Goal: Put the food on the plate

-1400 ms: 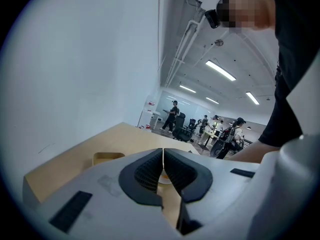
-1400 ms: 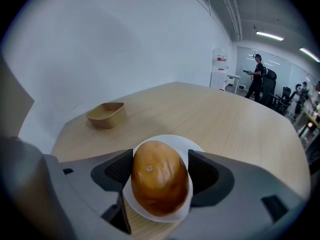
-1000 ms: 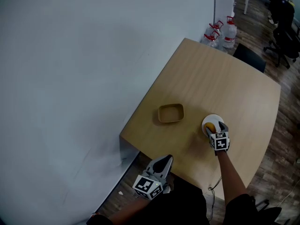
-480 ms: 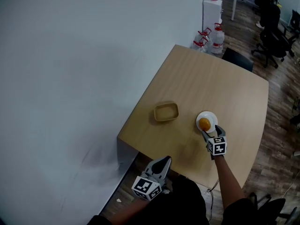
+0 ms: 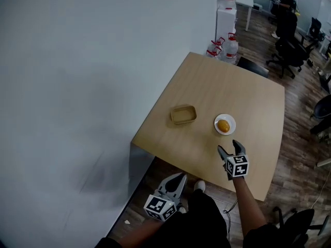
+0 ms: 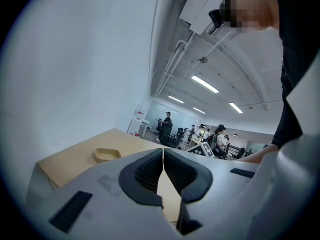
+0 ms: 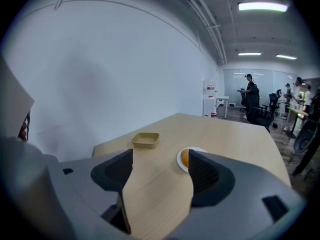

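Listing, largest first, with changes noted.

1. Table (image 5: 243, 87): pale wood, set against a white wall. No change in what stands on it.

2. Right gripper (image 5: 228, 146): over the near part of the table, well apart from the plate. Jaws spread wide with nothing between them; its own view shows only bare tabletop in the gap. Change: 1.0 s ago it was at the plate with the food at its jaw tips, 0.5 s ago it was just beside the rim, and now it has drawn clear towards the person.

3. Left gripper (image 5: 180, 177): held off the table's near edge, close to the person's body. Jaws pressed together along their whole length, gripping nothing. No change over the 3 head views.

4. Tan tray (image 5: 183, 114): shallow, rectangular, empty, to the left of the plate and apart from it. Untouched.

5. Plate (image 5: 231, 121): white, round, near the middle of the table.

6. Food (image 5: 223, 125): 1 orange, rounded piece, resting on the plate and free of either gripper.

Reading of the change: released and withdrawn from, so the placing looks done and nothing more on the table appears to want moving.

Writing: none legible. Each gripper's cube carries black-and-white square markers, patterns only. Water bottles (image 5: 223, 48) beyond the far corner have red tops; any labels are too small to read.
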Demonstrator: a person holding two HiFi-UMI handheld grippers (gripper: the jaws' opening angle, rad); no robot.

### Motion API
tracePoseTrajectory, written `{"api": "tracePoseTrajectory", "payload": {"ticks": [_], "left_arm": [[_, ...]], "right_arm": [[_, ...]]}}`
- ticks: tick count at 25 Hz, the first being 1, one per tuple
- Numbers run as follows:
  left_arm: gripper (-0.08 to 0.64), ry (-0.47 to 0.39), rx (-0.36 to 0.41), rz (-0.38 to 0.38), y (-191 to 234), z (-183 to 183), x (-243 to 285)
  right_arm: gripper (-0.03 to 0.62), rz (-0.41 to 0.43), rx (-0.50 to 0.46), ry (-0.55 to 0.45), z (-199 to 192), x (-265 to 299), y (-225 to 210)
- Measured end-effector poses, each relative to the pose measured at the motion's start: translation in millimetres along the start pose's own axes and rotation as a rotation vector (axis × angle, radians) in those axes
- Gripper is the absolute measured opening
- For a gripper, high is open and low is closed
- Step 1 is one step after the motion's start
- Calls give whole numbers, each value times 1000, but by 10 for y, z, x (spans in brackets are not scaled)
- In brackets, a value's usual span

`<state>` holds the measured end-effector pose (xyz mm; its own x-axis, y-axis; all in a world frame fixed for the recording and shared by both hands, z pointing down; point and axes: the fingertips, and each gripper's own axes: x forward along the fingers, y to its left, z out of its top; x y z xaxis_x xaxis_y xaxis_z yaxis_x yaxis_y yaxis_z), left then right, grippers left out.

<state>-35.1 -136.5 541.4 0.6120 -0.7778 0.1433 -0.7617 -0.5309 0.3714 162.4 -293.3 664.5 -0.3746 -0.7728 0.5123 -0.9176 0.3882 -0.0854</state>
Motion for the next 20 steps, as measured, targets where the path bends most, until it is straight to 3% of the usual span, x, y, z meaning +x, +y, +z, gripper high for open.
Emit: {"api": "tracePoseTrajectory", "payload": {"ticks": [8, 12, 16, 20], "left_arm": [[15, 6, -17, -12, -226, -195, -776], [15, 1, 52, -47, -409, -228, -867], [15, -17, 42, -104, -618, -209, -899], [15, -27, 53, -147, -738, -189, -919]], "right_arm": [[377, 15, 27, -102, -15, -990, 781], [377, 15, 40, -145, -44, -1364, 1005], [377, 32, 107, -237, 29, -1835, 1226], [377, -5, 92, -316, 115, -2285, 1376]]}}
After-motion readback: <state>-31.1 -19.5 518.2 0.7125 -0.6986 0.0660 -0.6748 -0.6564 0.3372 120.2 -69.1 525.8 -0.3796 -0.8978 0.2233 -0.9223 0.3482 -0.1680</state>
